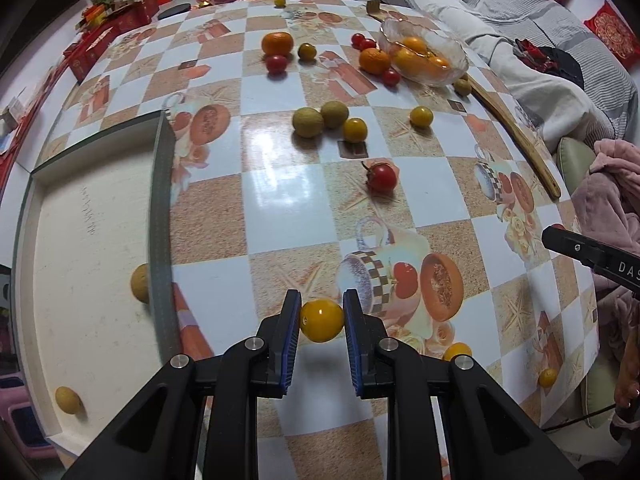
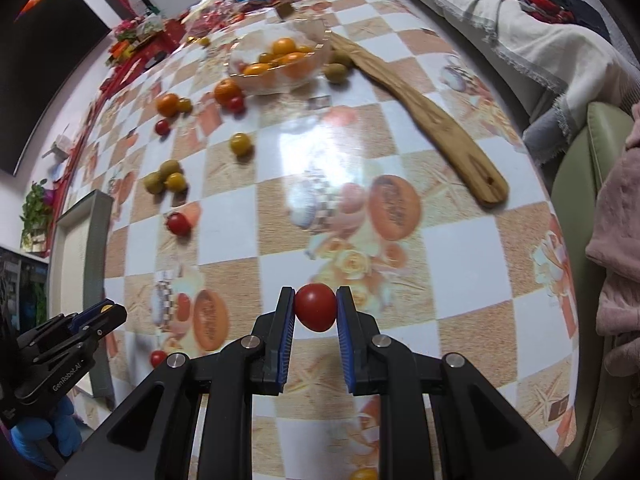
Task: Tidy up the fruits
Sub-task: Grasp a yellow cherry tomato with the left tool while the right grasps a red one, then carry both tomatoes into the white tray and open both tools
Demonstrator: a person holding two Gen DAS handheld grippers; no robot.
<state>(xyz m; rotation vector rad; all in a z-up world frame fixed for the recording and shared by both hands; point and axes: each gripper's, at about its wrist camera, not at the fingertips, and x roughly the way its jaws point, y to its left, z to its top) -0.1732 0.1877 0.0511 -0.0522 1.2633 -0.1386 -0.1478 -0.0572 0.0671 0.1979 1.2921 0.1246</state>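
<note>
My left gripper [image 1: 322,312] is shut on a yellow cherry tomato [image 1: 322,320], held above the checkered tablecloth [image 1: 280,184]. My right gripper [image 2: 315,308] is shut on a red cherry tomato [image 2: 315,307], also lifted off the cloth. A glass bowl [image 1: 424,56] at the far right holds orange and yellow fruit. Loose fruit lies scattered across the table: oranges [image 1: 278,43], green fruits [image 1: 308,122], yellow tomatoes [image 1: 421,116] and a red tomato [image 1: 382,177]. A white tray [image 1: 92,248] on the left holds two green-yellow fruits [image 1: 68,400].
A long wooden spatula [image 2: 420,112] lies along the table's right side. Red boxes and packets [image 1: 120,20] crowd the far edge. A sofa with blankets [image 1: 520,32] stands to the right. The other gripper's tip [image 1: 580,248] shows at the right edge, and a blue-gloved hand [image 2: 44,436] holds the left one.
</note>
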